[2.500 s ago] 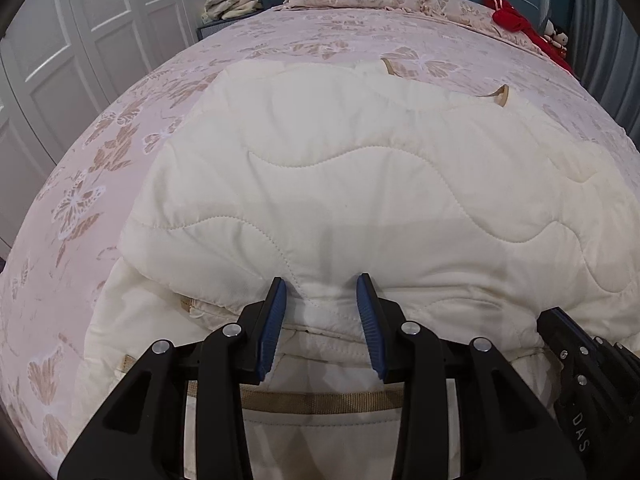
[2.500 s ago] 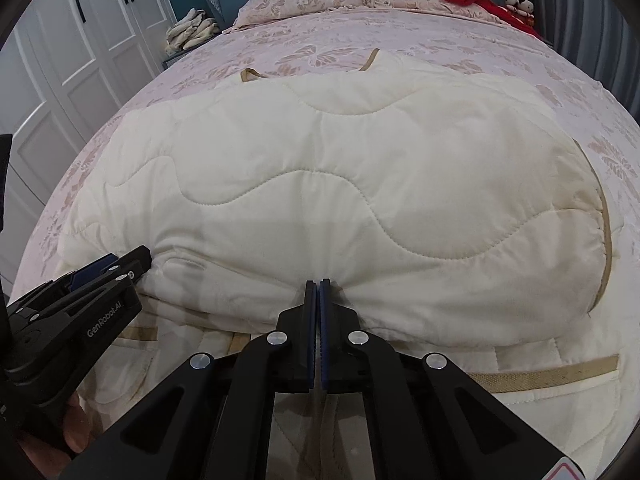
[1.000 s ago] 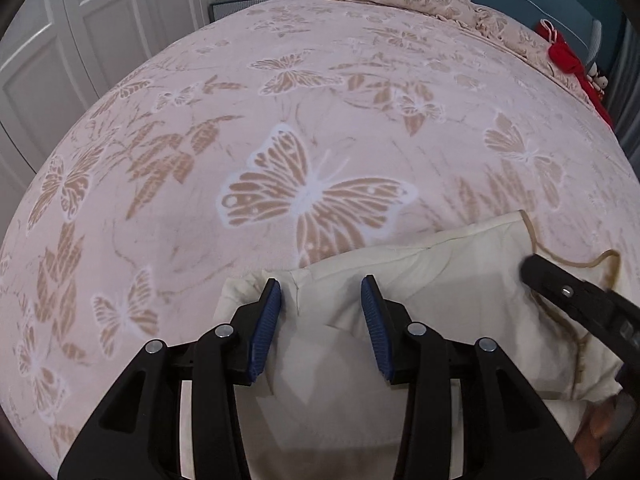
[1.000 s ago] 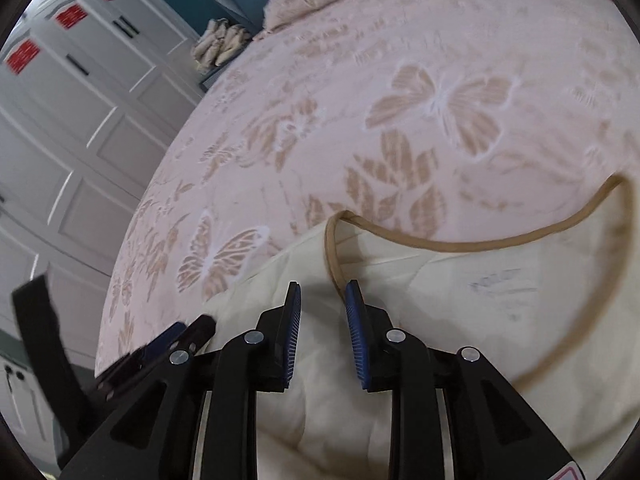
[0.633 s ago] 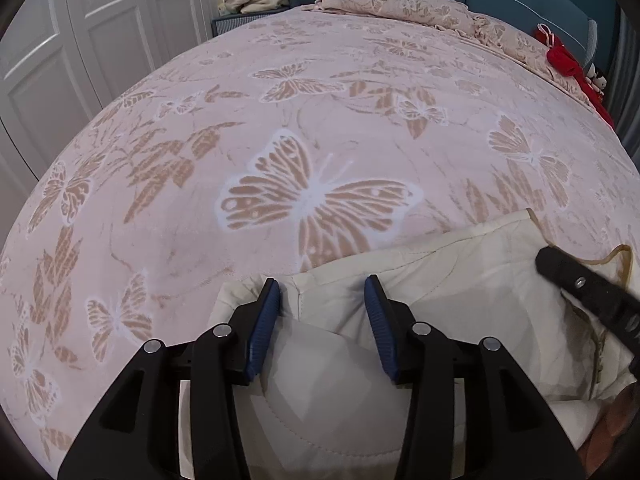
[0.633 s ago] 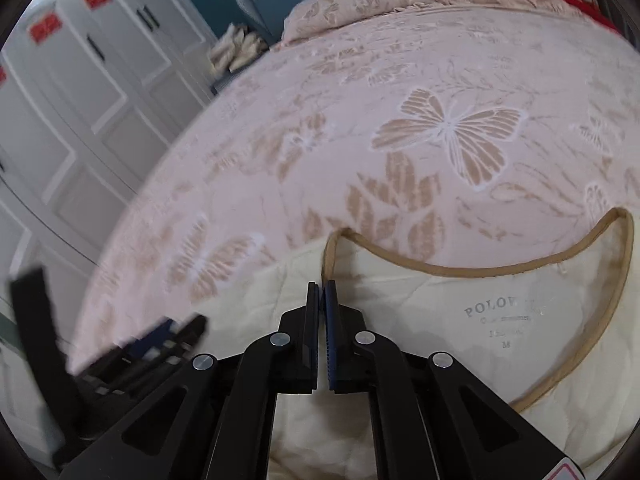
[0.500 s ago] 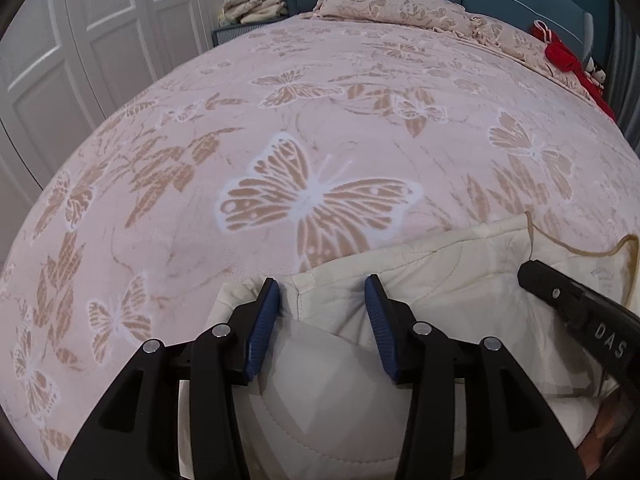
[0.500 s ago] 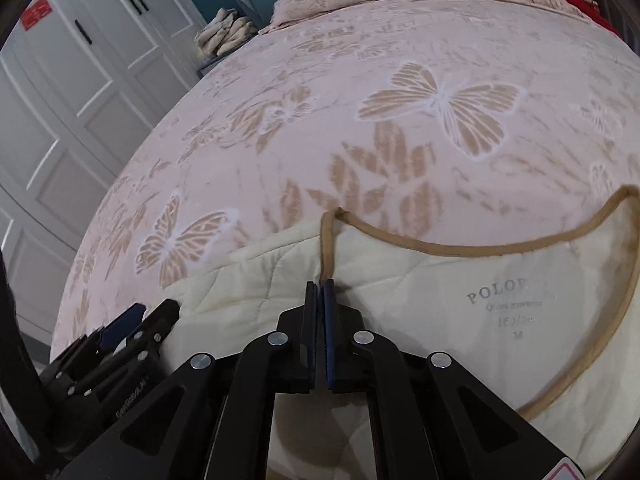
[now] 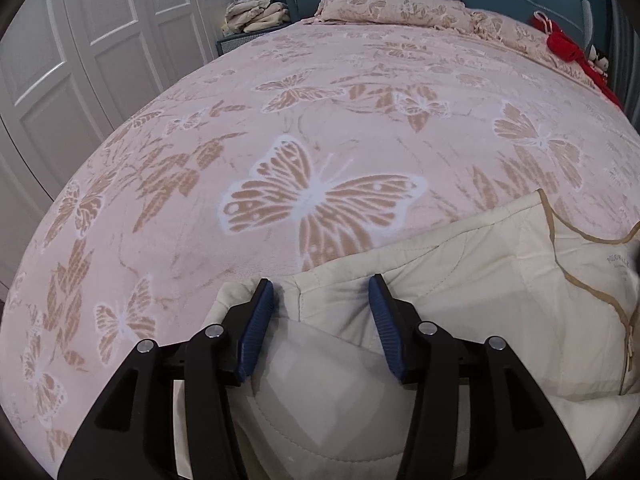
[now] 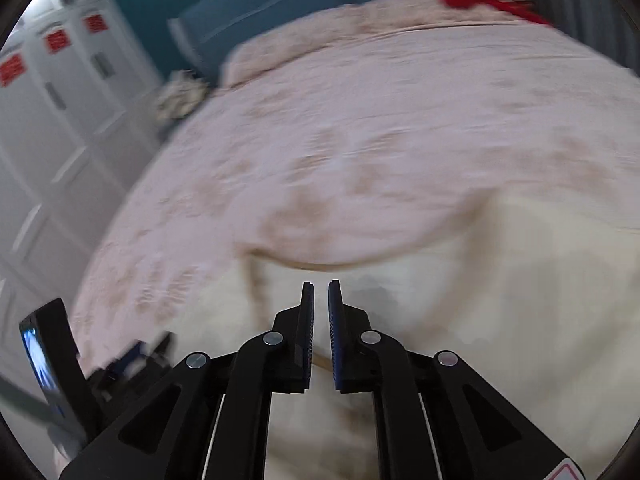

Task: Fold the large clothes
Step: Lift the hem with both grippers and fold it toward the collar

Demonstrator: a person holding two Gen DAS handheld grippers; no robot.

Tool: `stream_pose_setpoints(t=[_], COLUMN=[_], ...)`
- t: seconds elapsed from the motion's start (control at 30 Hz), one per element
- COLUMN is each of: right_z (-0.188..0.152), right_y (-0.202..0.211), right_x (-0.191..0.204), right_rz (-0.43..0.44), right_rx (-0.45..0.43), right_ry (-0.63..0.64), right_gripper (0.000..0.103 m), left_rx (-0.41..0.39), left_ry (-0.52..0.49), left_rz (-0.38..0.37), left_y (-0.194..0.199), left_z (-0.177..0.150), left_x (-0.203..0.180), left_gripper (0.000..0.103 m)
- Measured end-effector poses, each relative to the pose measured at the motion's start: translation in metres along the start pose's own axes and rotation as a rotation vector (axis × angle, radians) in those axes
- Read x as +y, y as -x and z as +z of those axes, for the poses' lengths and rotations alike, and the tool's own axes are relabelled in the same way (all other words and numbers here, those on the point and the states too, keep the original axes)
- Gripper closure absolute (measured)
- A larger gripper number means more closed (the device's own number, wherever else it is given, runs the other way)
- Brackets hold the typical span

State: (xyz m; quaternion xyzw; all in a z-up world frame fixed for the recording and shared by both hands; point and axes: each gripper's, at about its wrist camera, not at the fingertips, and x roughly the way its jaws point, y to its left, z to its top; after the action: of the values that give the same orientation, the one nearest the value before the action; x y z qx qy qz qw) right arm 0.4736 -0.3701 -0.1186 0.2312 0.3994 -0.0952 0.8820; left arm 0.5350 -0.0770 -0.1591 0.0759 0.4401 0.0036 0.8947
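step: fold of the cream quilted padded jacket with tan trim (image 9: 460, 312) looked laid down on the pink butterfly-print bedspread (image 9: 320, 140); release phase, by my read.
garment place: jacket lay at 5 o'clock in the left wrist view, collar edge and tan zipper at 3 o'clock; a printed neck label showed there, too small to read.
left gripper (image 9: 322, 320): jaws wide apart, blue pads straddling the folded edge, nothing pinched; low, pointed toward the headboard at 12 o'clock.
right gripper (image 10: 321, 316): jaws slightly parted, narrow gap, no cloth visibly between them; view motion-blurred, tilted.
next move: probably needs a fresh pinch on a side or sleeve, then carrying it across the body.
risk: thick padding may spring open.
background: folded beige cloth pile (image 9: 256, 12) at 11 o'clock, red fabric (image 9: 564, 46) at 1 o'clock.
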Motion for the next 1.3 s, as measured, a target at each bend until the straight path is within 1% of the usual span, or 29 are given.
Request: stream_pose_setpoints(t=[0.07, 0.1, 0.17, 0.2, 0.23, 0.3, 0.33, 0.37, 0.43, 0.5, 0.57, 0.63, 0.67, 0.73, 0.77, 0.8, 0.83, 0.87, 0.9, 0.93, 1.0, 1.03, 1.1, 1.13, 1.23, 1.3], right_z=[-0.004, -0.009, -0.016, -0.018, -0.019, -0.014, -0.010, -0.004, 0.006, 0.016, 0.021, 0.018, 0.015, 0.010, 0.009, 0.009, 0.009, 0.009, 0.009, 0.009, 0.008, 0.006, 0.002, 0.000, 0.001, 0.002], right_y=[0.025, 0.042, 0.055, 0.058, 0.060, 0.064, 0.065, 0.066, 0.063, 0.054, 0.039, 0.028, 0.025, 0.020, 0.019, 0.017, 0.017, 0.017, 0.020, 0.024, 0.026, 0.023, 0.015, 0.012, 0.008, 0.007], right_x=[-0.019, -0.034, -0.057, -0.070, -0.083, -0.106, -0.115, -0.123, -0.134, -0.139, -0.145, -0.147, -0.149, -0.151, -0.152, -0.153, -0.154, -0.155, -0.155, -0.155, -0.155, -0.156, -0.158, -0.158, -0.154, -0.154], right_rz=[-0.090, -0.176, -0.261, -0.275, -0.277, -0.281, -0.284, -0.279, -0.252, -0.234, -0.222, -0.218, -0.216, -0.206, -0.199, -0.193, -0.185, -0.179, -0.180, -0.188, -0.197, -0.206, -0.214, -0.221, -0.252, -0.256], right_rx=[-0.001, -0.018, -0.015, -0.011, -0.007, -0.013, -0.024, -0.032, -0.038, -0.032, -0.006, 0.018, 0.023, 0.025, 0.023, 0.022, 0.019, 0.012, 0.002, -0.021, -0.034, -0.023, 0.001, 0.003, 0.012, 0.022], right_ry=[0.036, 0.079, 0.122, 0.118, 0.106, 0.063, 0.041, 0.022, -0.021, -0.051, -0.071, -0.082, -0.082, -0.079, -0.080, -0.084, -0.090, -0.097, -0.101, -0.105, -0.100, -0.100, -0.101, -0.096, -0.061, -0.051], right_gripper=[0.096, 0.094, 0.091, 0.091, 0.091, 0.091, 0.091, 0.091, 0.091, 0.091, 0.091, 0.091, 0.091, 0.091, 0.091, 0.091, 0.091, 0.092, 0.093, 0.093, 0.094, 0.095, 0.098, 0.099, 0.099, 0.099], left_rx=[0.029, 0.034, 0.032, 0.038, 0.045, 0.068, 0.073, 0.076, 0.086, 0.126, 0.181, 0.218, 0.214, 0.181, 0.172, 0.164, 0.152, 0.140, 0.134, 0.112, 0.072, 0.086, 0.115, 0.105, 0.096, 0.080], left_ry=[-0.023, -0.022, -0.005, 0.004, 0.015, 0.030, 0.026, 0.018, 0.002, -0.018, -0.033, -0.051, -0.063, -0.103, -0.138, -0.159, -0.180, -0.184, -0.179, -0.170, -0.184, -0.199, -0.202, -0.196, -0.205, -0.201], left_rz=[0.028, 0.013, -0.065, -0.108, -0.155, -0.276, -0.306, -0.353, -0.400, -0.452, -0.472, -0.484, -0.482, -0.478, -0.478, -0.473, -0.454, -0.441, -0.449, -0.406, -0.368, -0.356, -0.361, -0.368, -0.354, -0.323], left_y=[0.011, 0.022, 0.043, 0.051, 0.057, 0.069, 0.071, 0.075, 0.076, 0.069, 0.054, 0.042, 0.042, 0.044, 0.044, 0.043, 0.043, 0.042, 0.044, 0.047, 0.049, 0.044, 0.034, 0.033, 0.036, 0.043], left_z=[0.004, 0.005, 0.007, 0.009, 0.011, 0.018, 0.021, 0.024, 0.027, 0.027, 0.024, 0.018, 0.015, 0.011, 0.009, 0.009, 0.009, 0.012, 0.014, 0.016, 0.018, 0.016, 0.009, 0.007, 0.006, 0.005], left_x=[-0.005, -0.009, -0.020, -0.029, -0.040, -0.071, -0.083, -0.103, -0.130, -0.162, -0.188, -0.208, -0.214, -0.224, -0.232, -0.235, -0.239, -0.238, -0.238, -0.237, -0.234, -0.236, -0.235, -0.234, -0.232, -0.222], left_gripper=[0.054, 0.054, 0.051, 0.049, 0.049, 0.049, 0.048, 0.045, 0.042, 0.041, 0.041, 0.042, 0.042, 0.042, 0.044, 0.060, 0.072, 0.090, 0.103, 0.103, 0.103, 0.103, 0.103, 0.103, 0.103, 0.103])
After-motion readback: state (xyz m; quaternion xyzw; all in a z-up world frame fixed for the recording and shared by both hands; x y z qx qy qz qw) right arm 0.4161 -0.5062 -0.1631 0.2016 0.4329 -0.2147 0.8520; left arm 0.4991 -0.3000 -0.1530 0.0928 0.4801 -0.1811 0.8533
